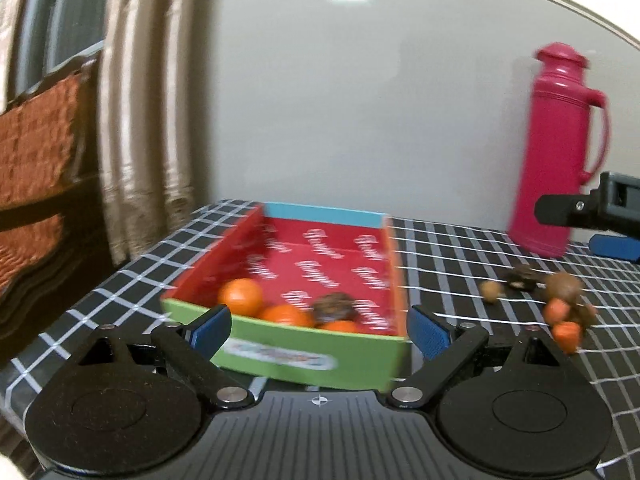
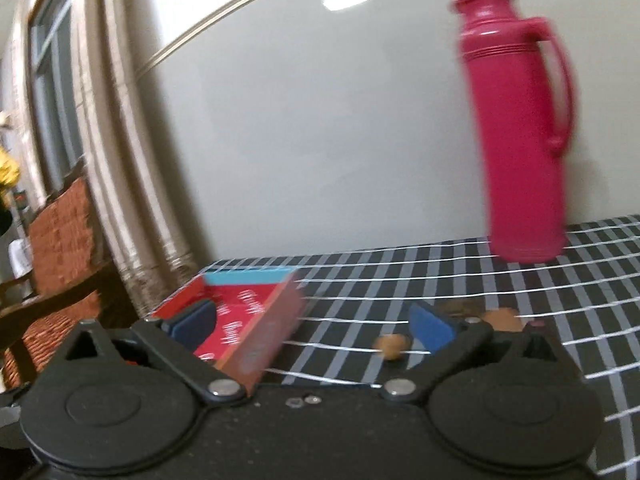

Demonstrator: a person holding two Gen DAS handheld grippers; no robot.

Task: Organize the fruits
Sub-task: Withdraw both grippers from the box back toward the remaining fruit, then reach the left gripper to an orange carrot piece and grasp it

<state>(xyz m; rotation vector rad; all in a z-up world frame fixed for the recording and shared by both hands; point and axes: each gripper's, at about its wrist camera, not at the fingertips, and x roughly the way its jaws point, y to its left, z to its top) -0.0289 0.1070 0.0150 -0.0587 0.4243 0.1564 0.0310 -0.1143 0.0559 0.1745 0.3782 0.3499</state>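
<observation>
Fruits, several round orange ones point(image 1: 241, 295), already lie in the red-lined cardboard box point(image 1: 280, 344), others point(image 1: 562, 312) scattered right of it; both tongs, left gripper point(image 1: 320, 326) and right gripper point(image 2: 312, 326), gape empty, so fetching one seems next.

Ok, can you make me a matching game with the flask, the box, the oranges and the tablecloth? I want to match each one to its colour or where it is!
Things:
1. flask
2. box
3. oranges
4. tablecloth

Clues:
A. black with white lines
B. inside the box
C. pink, standing by the wall
D. green front, red inside

Pairs: 1-C, 2-D, 3-B, 4-A
</observation>
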